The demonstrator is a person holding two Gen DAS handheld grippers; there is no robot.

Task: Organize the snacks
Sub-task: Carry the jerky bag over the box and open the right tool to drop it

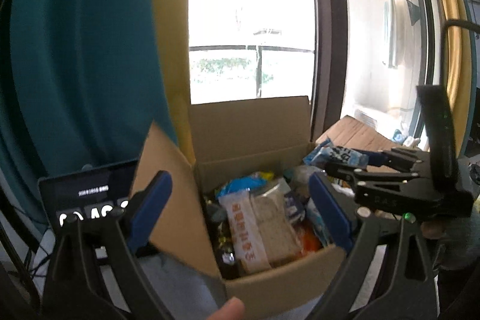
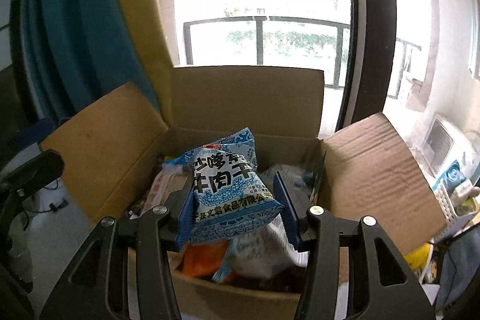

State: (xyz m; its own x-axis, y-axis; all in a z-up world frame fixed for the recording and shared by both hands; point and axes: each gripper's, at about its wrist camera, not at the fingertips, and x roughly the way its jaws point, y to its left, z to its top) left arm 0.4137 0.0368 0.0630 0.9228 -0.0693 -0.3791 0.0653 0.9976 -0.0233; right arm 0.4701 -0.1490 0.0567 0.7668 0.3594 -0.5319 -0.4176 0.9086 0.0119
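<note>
An open cardboard box (image 1: 264, 287) full of snack packets stands by the window; it also shows in the right wrist view (image 2: 246, 98). My right gripper (image 2: 237, 200) is shut on a blue and white snack bag (image 2: 228, 188) and holds it above the box. The right gripper with the bag (image 1: 339, 156) also appears in the left wrist view at the right. My left gripper (image 1: 240, 209) is open and empty, just in front of the box, above an orange-lettered packet (image 1: 246, 233) and a cracker pack (image 1: 274, 224).
Box flaps stand open on the left (image 1: 168, 194) and right (image 2: 381, 179). A dark screen (image 1: 87, 191) sits left of the box. A teal curtain (image 1: 81, 50) hangs at the left. A white basket (image 2: 450, 194) with items is at the right.
</note>
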